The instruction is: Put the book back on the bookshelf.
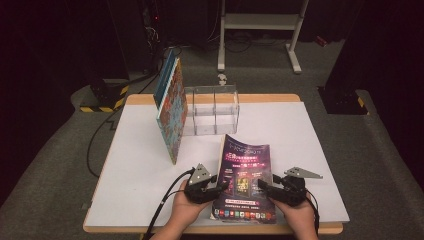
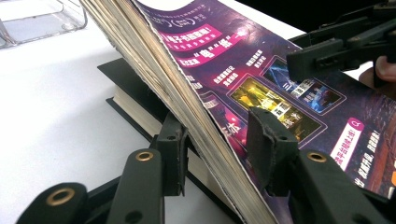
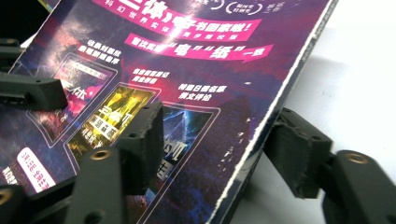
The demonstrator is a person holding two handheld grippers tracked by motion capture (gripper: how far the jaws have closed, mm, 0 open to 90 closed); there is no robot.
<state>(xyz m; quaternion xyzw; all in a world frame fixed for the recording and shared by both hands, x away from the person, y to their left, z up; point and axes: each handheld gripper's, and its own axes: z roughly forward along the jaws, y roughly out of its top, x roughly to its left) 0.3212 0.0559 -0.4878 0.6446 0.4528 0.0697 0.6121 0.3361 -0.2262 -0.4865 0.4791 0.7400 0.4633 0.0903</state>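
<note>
High view gives us the purple magazine (image 1: 243, 180) at the lower centre of the frame on the white tabletop (image 1: 135, 165). We see the left gripper (image 1: 221, 186) and right gripper (image 1: 264, 186) straddling its side edges, fingers half-spread, pads not clearly pressing the pages.

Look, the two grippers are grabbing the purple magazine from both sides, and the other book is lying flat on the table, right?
Not quite. The other book is not lying flat: in the high view it stands on its edge, tilted, beside the clear box. The rest fits: the left gripper and right gripper are at both sides of the purple magazine.
</note>
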